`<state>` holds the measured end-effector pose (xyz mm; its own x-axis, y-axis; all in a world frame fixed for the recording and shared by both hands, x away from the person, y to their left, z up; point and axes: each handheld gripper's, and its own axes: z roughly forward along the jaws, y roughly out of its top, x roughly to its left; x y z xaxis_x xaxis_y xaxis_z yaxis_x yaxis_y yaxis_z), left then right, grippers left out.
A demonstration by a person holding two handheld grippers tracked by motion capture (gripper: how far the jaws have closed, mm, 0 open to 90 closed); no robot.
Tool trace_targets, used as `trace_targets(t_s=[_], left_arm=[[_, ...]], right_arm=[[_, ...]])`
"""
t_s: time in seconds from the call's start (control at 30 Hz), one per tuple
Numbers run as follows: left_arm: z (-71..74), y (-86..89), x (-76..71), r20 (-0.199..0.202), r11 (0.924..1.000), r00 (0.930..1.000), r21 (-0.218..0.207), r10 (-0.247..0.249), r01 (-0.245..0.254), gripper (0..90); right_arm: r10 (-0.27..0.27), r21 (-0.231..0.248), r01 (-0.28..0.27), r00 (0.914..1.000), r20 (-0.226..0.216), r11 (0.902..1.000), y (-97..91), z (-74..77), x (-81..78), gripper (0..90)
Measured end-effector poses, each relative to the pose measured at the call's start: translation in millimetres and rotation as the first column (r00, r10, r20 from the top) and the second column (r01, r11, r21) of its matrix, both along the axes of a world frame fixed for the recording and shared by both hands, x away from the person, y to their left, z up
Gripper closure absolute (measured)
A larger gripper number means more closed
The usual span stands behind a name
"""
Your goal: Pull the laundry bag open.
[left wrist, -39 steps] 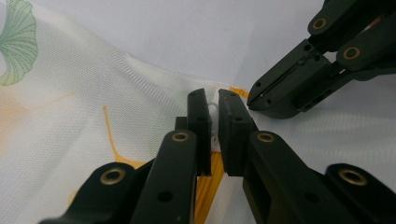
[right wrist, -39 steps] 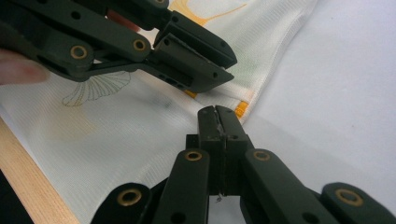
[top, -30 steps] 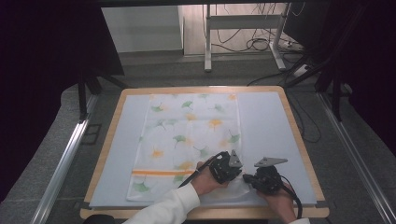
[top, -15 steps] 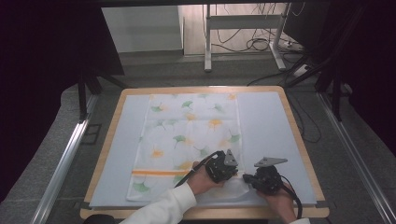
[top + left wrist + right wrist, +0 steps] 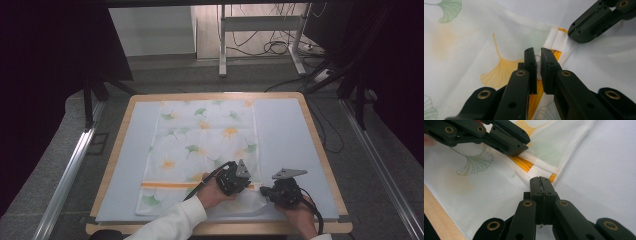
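White leaf-print cloth (image 5: 202,150) lies mostly flat; left gripper (image 5: 538,58) and right gripper (image 5: 540,182) pinch its near corner, folding barely begun.

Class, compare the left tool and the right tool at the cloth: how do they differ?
The left tool sits over the cloth's orange stripe; the right tool sits at the cloth's edge. A slim gap shows between the left tool's jaws; the right tool's jaws meet flush. Both are shut and close together.

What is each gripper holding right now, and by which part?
Both grip the ginkgo-print cloth. The left gripper pinches its orange-striped hem near the corner; the right gripper is shut on the cloth's side edge by that same corner.
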<state>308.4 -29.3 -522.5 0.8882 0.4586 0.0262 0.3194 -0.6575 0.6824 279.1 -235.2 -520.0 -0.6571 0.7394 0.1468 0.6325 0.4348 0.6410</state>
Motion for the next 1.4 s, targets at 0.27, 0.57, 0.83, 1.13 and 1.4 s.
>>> trace_targets(t_s=[0.27,0.57,0.83,1.13,1.4], left_arm=[[0.4,4.7,-0.3,-0.002,1.0,1.0,0.003,-0.001,0.001,84.8],[-0.1,20.8,0.5,-0.027,0.9998,0.9994,-0.002,0.019,-0.019,84.8],[-0.9,30.2,-0.3,-0.037,0.9993,0.9986,-0.01,0.037,-0.037,84.7],[-0.7,35.5,-1.0,-0.054,0.9986,0.9973,-0.017,0.05,-0.051,84.8],[-0.5,39.7,-1.0,-0.06,0.9982,0.9965,-0.012,0.058,-0.059,84.8]], right_arm=[[-0.001,0.002,0.001,1.0,-0.004,1.0,-0.4,0.0,0.1,89.5],[0.002,0.005,-0.002,1.0,-0.008,1.0,-0.6,0.2,0.8,89.5],[0.004,0.006,-0.004,0.9999,-0.01,1.0,-0.6,0.2,1.1,89.5],[0.013,0.001,-0.013,0.9999,-0.006,0.9999,-0.5,0.3,1.8,89.5],[0.017,-0.002,-0.017,0.9998,-0.007,0.9999,-0.8,0.5,2.1,89.5]])
